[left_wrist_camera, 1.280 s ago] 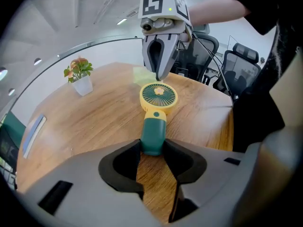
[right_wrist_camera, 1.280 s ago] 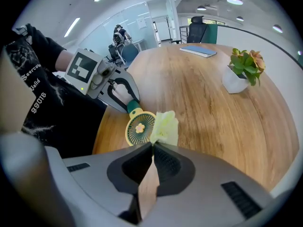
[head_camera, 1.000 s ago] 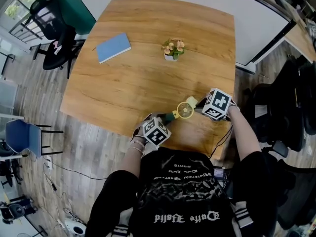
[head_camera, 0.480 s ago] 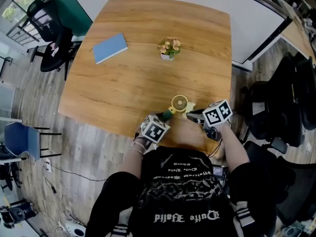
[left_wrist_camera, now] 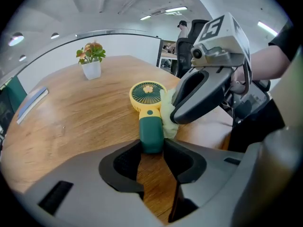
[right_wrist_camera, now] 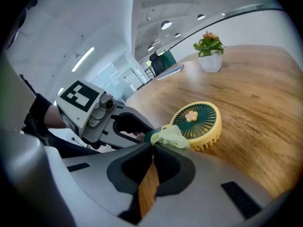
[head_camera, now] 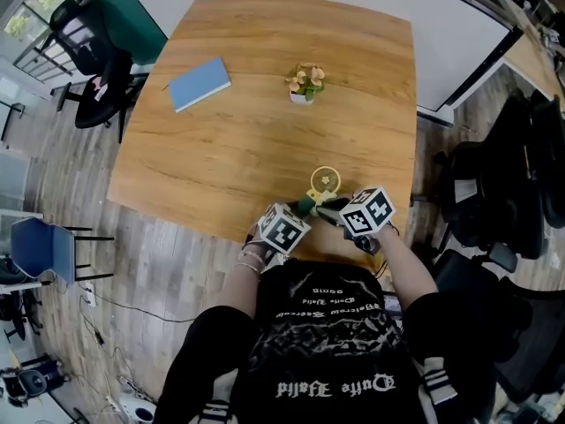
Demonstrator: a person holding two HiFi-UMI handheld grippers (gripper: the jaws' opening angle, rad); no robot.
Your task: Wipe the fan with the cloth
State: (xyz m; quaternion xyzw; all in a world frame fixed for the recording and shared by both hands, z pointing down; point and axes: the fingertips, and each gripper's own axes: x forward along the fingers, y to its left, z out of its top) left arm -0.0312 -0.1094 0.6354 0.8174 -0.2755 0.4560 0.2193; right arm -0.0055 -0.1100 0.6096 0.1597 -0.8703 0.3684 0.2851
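A small hand fan with a yellow round head and a dark green handle lies near the table's front edge. My left gripper is shut on the fan's green handle, and the yellow head points away from it. My right gripper is shut on a pale yellow-green cloth, which rests against the fan at the neck, between head and handle. In the left gripper view the cloth sits at the right side of the fan, under the right gripper's dark fingers.
A potted plant stands mid-table and a blue notebook lies at the far left. The wooden table's front edge runs just under both grippers. Office chairs stand around the table.
My right gripper has swung in from the right of the fan toward my body and rolled, bringing the cloth along the fan to its neck. The left gripper has stayed on the handle.
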